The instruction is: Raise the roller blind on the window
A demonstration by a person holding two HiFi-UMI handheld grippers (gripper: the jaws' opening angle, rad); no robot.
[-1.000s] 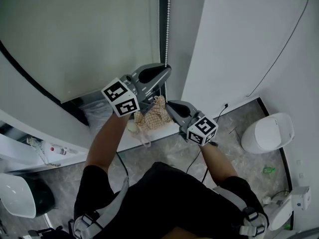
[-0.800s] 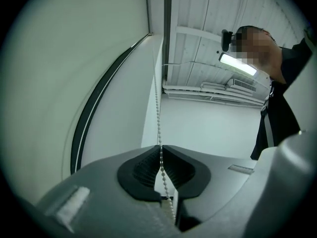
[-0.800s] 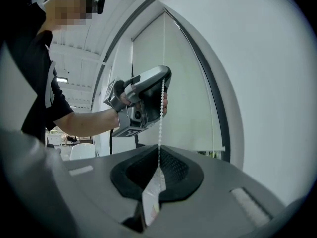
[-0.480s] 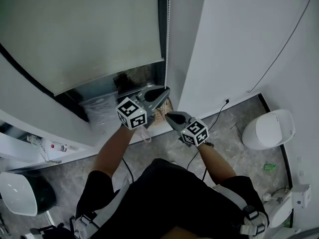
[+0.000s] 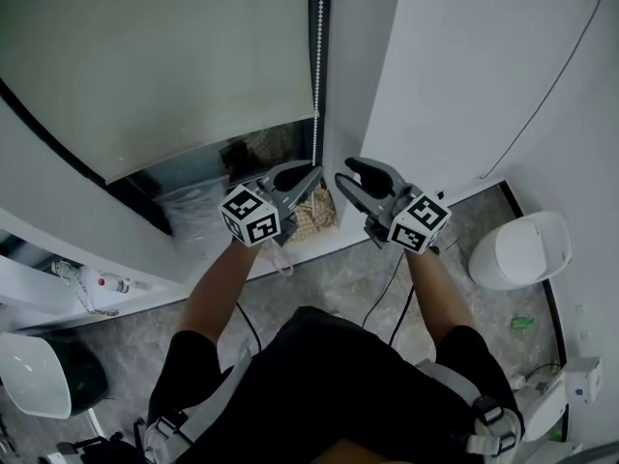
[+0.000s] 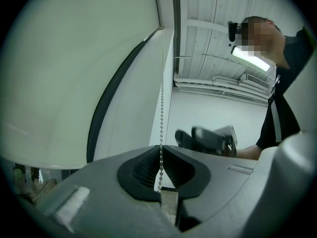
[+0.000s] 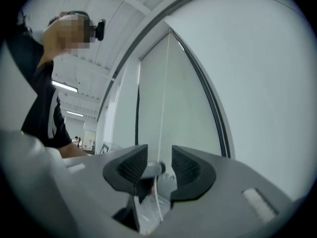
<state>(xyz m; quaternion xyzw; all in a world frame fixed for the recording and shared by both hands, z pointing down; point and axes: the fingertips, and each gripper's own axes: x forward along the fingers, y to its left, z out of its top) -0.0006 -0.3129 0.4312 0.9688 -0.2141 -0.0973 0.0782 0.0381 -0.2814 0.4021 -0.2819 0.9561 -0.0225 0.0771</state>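
The chain [image 5: 317, 66] is judged light, limp and slippery between beads. It is best taken low on the strand and pulled straight down. The left tongs [image 5: 311, 174] are clamped on the chain, which runs off toward 12 o'clock. The right tongs [image 5: 346, 172], at 3 o'clock of them, have just been opening; a strand is seen between the jaws, unpressed. The blind [image 5: 155, 56] is found at 11 o'clock, partly raised.

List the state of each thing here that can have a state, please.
roller blind: partly raised.
bead chain: hangs straight, pinched in the left tongs.
left tongs: shut on the bead chain.
right tongs: have just been opening; the bead chain runs through the gap, not pressed.
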